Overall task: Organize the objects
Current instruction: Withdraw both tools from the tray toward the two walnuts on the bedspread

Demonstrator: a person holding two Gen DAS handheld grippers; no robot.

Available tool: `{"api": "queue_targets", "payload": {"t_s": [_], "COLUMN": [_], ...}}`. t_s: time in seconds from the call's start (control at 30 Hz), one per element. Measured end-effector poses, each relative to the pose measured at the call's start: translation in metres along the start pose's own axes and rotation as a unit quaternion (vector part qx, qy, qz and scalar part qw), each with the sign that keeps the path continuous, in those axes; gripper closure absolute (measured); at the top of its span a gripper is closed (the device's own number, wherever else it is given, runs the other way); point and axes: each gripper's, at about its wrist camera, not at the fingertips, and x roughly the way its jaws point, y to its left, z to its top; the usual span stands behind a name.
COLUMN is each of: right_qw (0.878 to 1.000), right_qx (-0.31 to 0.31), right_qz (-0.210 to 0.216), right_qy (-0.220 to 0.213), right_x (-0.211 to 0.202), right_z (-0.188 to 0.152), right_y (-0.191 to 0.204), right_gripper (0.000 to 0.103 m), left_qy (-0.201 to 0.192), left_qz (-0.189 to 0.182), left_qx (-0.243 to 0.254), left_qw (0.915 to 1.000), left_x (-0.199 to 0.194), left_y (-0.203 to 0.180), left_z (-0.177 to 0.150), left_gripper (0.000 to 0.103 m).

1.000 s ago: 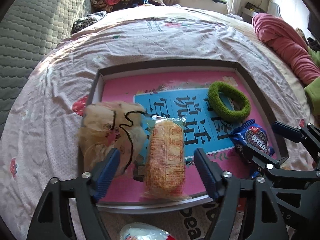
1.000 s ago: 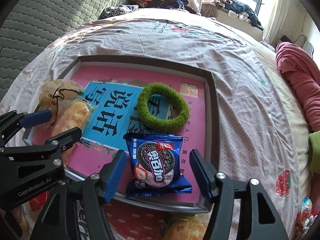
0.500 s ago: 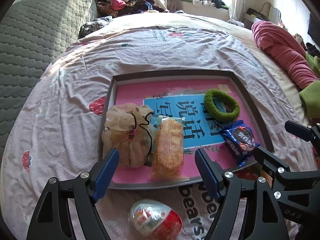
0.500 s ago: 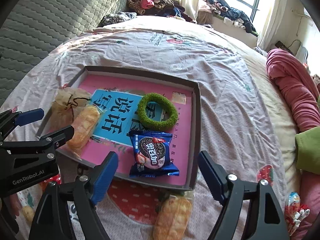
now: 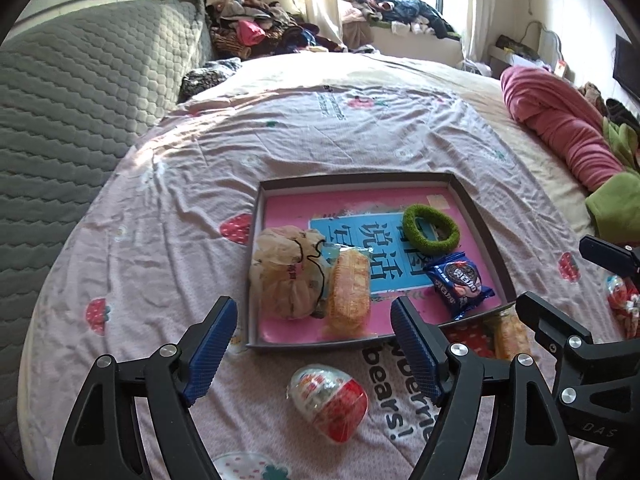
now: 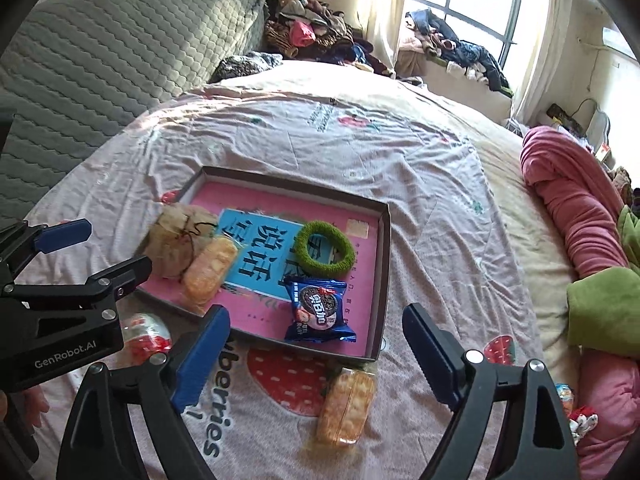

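A shallow pink-lined box [image 5: 276, 204] [image 6: 383, 240] lies on the bed. In it are a tied beige pouch [image 5: 286, 272] [image 6: 176, 240], a wrapped cracker pack [image 5: 350, 288] [image 6: 210, 266], a green fuzzy ring [image 5: 430, 229] [image 6: 326, 252] and a blue cookie packet [image 5: 458, 282] [image 6: 318, 310]. A red-and-white foil egg [image 5: 328, 402] [image 6: 146, 336] lies in front of the box. A second cracker pack [image 6: 346, 410] [image 5: 508, 336] lies near the box's front right corner. My left gripper [image 5: 316, 354] is open and empty above the egg. My right gripper [image 6: 318, 364] is open and empty above the second cracker pack.
A grey quilted headboard cushion [image 5: 80, 100] stands at the left. A pink rolled blanket [image 6: 576, 208] and green cloth [image 6: 604, 308] lie at the right. A small wrapped candy [image 6: 580, 416] lies at the right edge. Piled clothes [image 5: 260, 36] fill the far window side.
Both grippers have pulled back and up from the box, staying open. The foil egg and the second cracker pack have come fully into view in front of the box.
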Motion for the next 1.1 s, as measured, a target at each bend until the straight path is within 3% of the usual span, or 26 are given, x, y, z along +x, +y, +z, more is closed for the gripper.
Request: {"api": "queue_targets", "payload": {"t_s": [0.23, 0.47, 1.1], "right_qw": [1.0, 0.999, 0.997], "right_qx": [0.001, 0.009, 0.01], "right_qz": [0.0, 0.004, 0.016], "right_qy": [-0.022, -0.039, -0.069], "right_x": [-0.039, -0.07, -0.146], "right_z": [-0.001, -0.005, -0.036], "right_y": [0.007, 0.011, 0.026], "right_gripper": [0.013, 0.003, 0.001], "left_qy": [-0.011, -0.028, -0.054], "left_qz": [0.009, 0.018, 0.02], "left_qx": [-0.005, -0.008, -0.012], "left_qw": [0.9999, 0.9994, 0.9983], "left_x": [-0.033, -0.066, -0.132], "left_y": [0.007, 0.015, 0.027], "left_z": [-0.007, -0.016, -0.052], "left_gripper": [0.023, 0.023, 0.022]}}
